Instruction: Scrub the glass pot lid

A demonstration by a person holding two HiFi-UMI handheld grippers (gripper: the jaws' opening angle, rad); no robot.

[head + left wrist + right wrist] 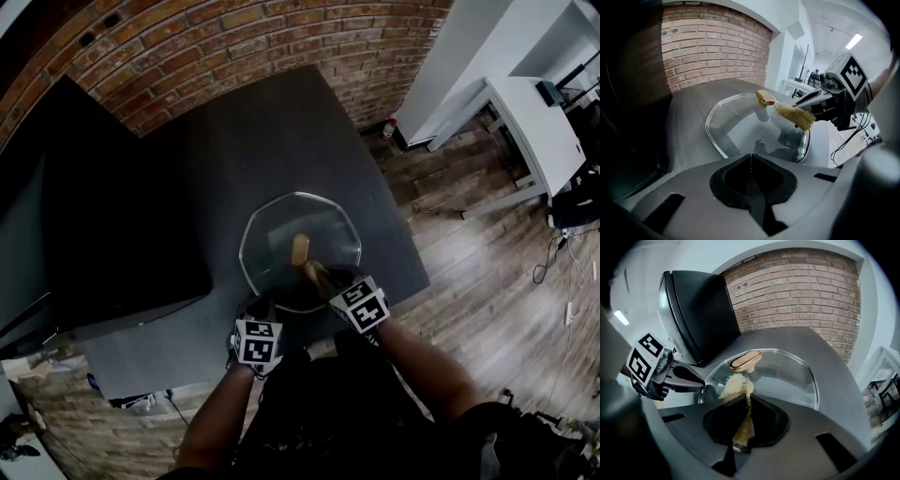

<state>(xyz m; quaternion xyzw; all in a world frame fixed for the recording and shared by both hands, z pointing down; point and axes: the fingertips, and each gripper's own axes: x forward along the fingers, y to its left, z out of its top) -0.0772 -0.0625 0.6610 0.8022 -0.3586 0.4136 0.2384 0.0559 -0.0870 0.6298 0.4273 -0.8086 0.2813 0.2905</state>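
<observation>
One glass lid point(330, 228), one knob point(300, 248). Left gripper point(260, 306) clamps lid edge; right gripper point(325, 282) clamps one scrubber point(738, 385).

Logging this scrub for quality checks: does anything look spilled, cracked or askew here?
Nothing stands out. The glass lid sits with its gold knob up on the dark table, no crack or spill showing. The right gripper is shut on the yellowish scrubber, near the knob.

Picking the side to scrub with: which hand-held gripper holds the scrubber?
The right hand-held gripper: its jaws clamp the tan scrubber over the glass lid. The left hand-held gripper has its jaws together, with no scrubber.
</observation>
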